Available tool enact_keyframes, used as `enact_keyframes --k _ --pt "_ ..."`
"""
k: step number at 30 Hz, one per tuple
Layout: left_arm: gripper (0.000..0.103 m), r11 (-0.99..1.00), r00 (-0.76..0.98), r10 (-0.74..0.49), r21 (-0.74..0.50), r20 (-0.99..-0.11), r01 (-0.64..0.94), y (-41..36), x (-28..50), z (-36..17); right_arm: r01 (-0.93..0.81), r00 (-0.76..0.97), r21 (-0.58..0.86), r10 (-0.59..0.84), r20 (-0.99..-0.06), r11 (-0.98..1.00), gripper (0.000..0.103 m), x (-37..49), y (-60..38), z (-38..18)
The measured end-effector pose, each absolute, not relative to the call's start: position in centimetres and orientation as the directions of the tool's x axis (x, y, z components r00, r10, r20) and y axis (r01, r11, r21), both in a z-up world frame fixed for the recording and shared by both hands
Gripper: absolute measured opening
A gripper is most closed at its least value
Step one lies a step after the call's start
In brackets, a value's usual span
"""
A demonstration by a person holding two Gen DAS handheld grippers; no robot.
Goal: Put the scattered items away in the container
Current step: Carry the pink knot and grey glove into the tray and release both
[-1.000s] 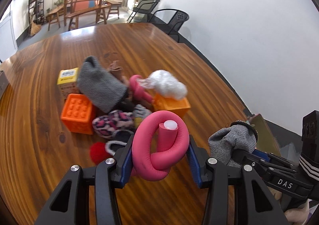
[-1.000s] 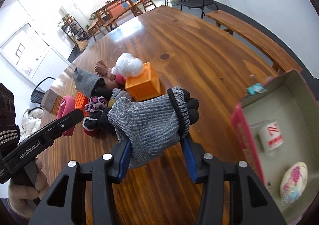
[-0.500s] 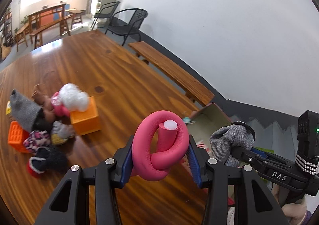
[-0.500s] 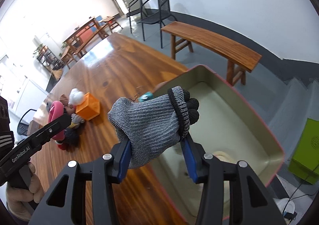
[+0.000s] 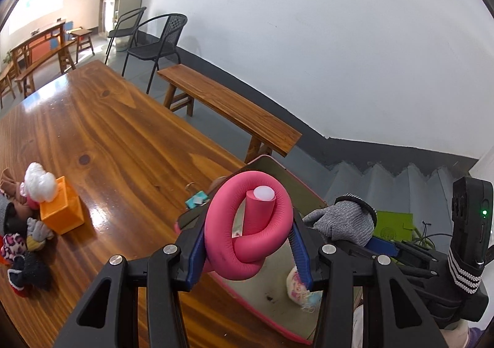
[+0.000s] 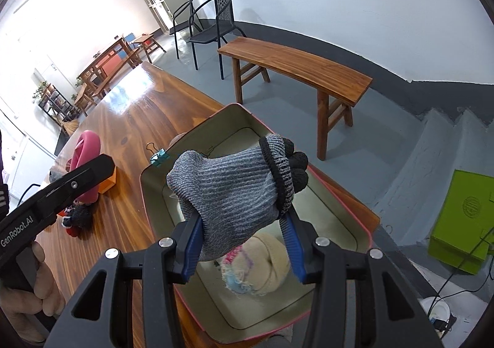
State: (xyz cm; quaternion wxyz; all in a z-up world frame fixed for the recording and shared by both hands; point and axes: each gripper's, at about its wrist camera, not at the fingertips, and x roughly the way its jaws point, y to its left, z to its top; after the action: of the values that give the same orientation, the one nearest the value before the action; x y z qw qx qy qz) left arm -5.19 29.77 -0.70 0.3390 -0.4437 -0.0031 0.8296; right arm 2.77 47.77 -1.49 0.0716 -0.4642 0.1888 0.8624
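My left gripper (image 5: 248,235) is shut on a knotted pink foam tube (image 5: 250,224) and holds it over the near edge of the pink-rimmed beige bin (image 5: 271,301). My right gripper (image 6: 240,230) is shut on a grey knit glove (image 6: 234,187) with black fingertips, hanging above the same bin (image 6: 154,193). Inside the bin lies a cream ball with pink and blue yarn (image 6: 262,267). The right gripper with the glove (image 5: 342,221) also shows in the left wrist view. The remaining pile (image 5: 27,224) stays on the wooden table (image 5: 108,138) at far left.
An orange box (image 5: 60,212) with a white plastic wad sits by the pile. A teal binder clip (image 6: 159,158) lies on the table beside the bin. A wooden bench (image 6: 296,67), black chairs (image 6: 213,27), steps and a green box (image 6: 463,215) lie beyond the table edge.
Both grippers swung right from the pile on the table to above the bin, each keeping its load. The bin now fills the lower part of both views.
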Motion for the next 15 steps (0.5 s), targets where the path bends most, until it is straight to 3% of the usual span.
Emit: enact_keyframes --k 9,11,12,15 --pt "0.050 -0.769 -0.365 0.548 -0.281 -0.753 -0.574 32.8 -5.0 -0.9 -0.299 -0.549 0.264 -0.061 -0.834 -0.917 0.051 3.5 48.8 -1.9" --pt "0.065 -0.777 -0.364 0.533 -0.272 -0.764 -0.568 33.2 -5.0 -1.0 -0.295 -0.540 0.268 -0.071 -0.838 -0.917 0.056 3.4 49.0 -2.2" --pt "0.079 -0.785 -0.373 0.525 -0.267 -0.765 -0.559 33.2 -5.0 -1.0 -0.296 -0.532 0.273 -0.079 -0.843 -0.915 0.056 3.2 49.1 -2.4" --pt "0.080 -0.789 -0.378 0.533 -0.283 -0.757 -0.545 33.0 -5.0 -1.0 -0.305 -0.509 0.291 -0.103 -0.855 -0.907 0.059 3.3 49.4 -3.1"
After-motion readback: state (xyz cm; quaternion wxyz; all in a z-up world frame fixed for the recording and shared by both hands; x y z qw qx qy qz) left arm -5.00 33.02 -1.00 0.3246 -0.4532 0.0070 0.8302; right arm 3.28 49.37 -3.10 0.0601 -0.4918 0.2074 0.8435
